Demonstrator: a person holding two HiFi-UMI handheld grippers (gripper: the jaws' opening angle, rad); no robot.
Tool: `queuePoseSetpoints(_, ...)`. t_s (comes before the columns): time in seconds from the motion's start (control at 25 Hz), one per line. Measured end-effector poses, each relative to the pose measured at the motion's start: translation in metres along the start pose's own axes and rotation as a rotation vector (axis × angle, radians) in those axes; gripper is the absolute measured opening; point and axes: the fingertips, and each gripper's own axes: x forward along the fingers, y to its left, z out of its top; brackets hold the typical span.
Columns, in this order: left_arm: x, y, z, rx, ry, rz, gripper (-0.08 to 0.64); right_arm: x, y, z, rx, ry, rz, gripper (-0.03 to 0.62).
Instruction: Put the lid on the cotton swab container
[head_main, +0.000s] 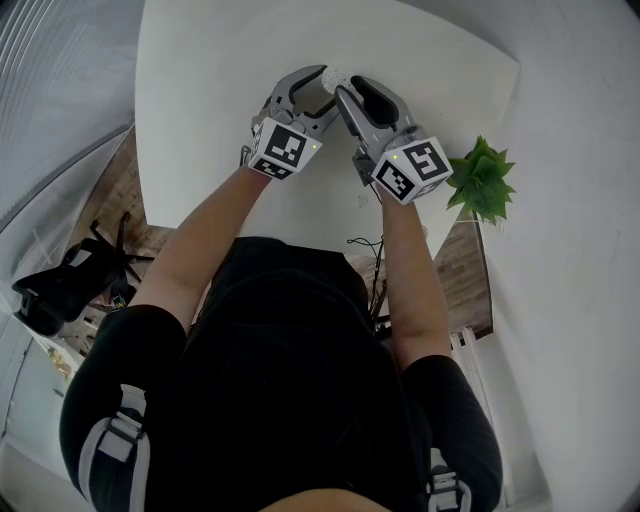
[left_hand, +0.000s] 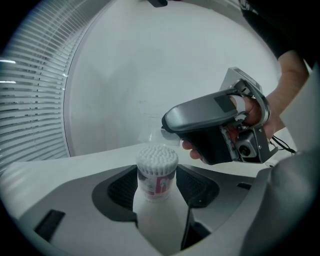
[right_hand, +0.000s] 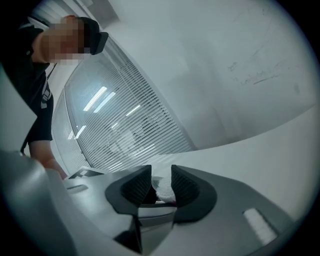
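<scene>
White swab tips (left_hand: 157, 154) crowd the open, red-labelled cotton swab container (left_hand: 156, 184).

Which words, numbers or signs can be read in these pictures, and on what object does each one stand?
No text can be read anywhere.
Label on the cotton swab container: pink and dark print, too blurred to read.
Left marker cube and right marker cube: black-and-white square patterns only, no letters or numbers.
</scene>
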Motion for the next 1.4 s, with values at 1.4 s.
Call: queuePoseSetpoints(1.4,-0.032,-0.001,0.004,-0.007,0.011,0.034,0.268,0.016,-0.001,-0.019,-0.373,0.172,-0.179,0.114)
